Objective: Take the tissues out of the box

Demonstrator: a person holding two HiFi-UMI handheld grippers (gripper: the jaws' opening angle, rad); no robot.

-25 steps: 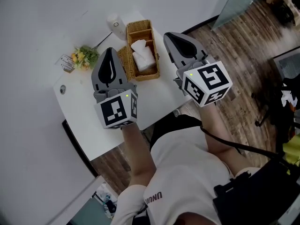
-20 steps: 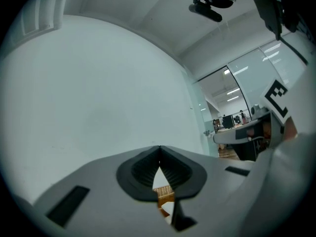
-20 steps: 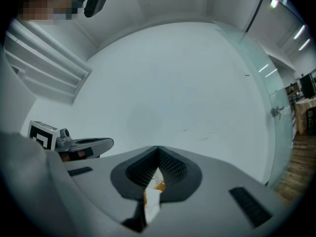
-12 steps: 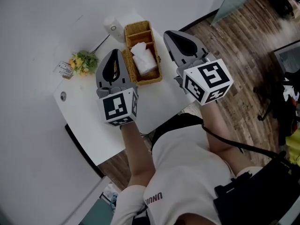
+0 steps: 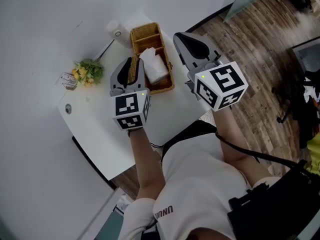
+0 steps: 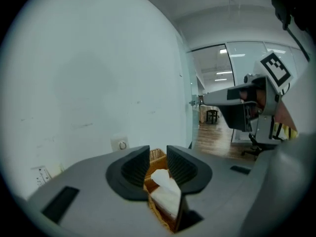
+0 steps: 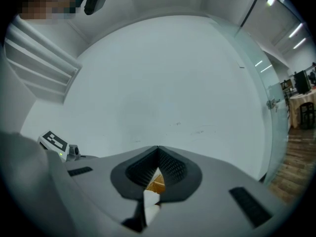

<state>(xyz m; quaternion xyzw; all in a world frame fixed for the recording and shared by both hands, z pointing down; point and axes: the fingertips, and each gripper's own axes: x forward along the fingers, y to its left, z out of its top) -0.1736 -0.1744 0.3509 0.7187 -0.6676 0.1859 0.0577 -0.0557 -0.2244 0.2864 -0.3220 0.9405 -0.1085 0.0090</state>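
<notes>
The task is only at its start, in our judgement. No tissue is out yet. The white tissues [image 5: 154,66] all sit in the nearer compartment of the wicker box [image 5: 150,33], with one sheet standing up from the stack. We see no loose sheet on the white table [image 5: 100,134].

The left gripper [image 5: 133,70] has its jaws a little apart, and nothing is between the pads. In the left gripper view the tissues [image 6: 165,192] lie just ahead of the jaw tips and slightly below them, in line with the gap. The left wall of the wicker box is right under these jaws. We think the reach is nearly finished. The grasp and the pull upward are still to do.

The right gripper [image 5: 182,38] has its jaws closed on nothing. It hangs just to the right of the box, above the table. In the right gripper view the box and a bit of tissue [image 7: 150,201] show below the joined tips.

Compared with the earlier frame, the left gripper is lower and closer to the box. It was well short of it on the left side. Its jaws were closed then, and they have just been opening. The right gripper has hardly changed place, and its jaws are closed as before. The tissues lie the same way in the box.
</notes>
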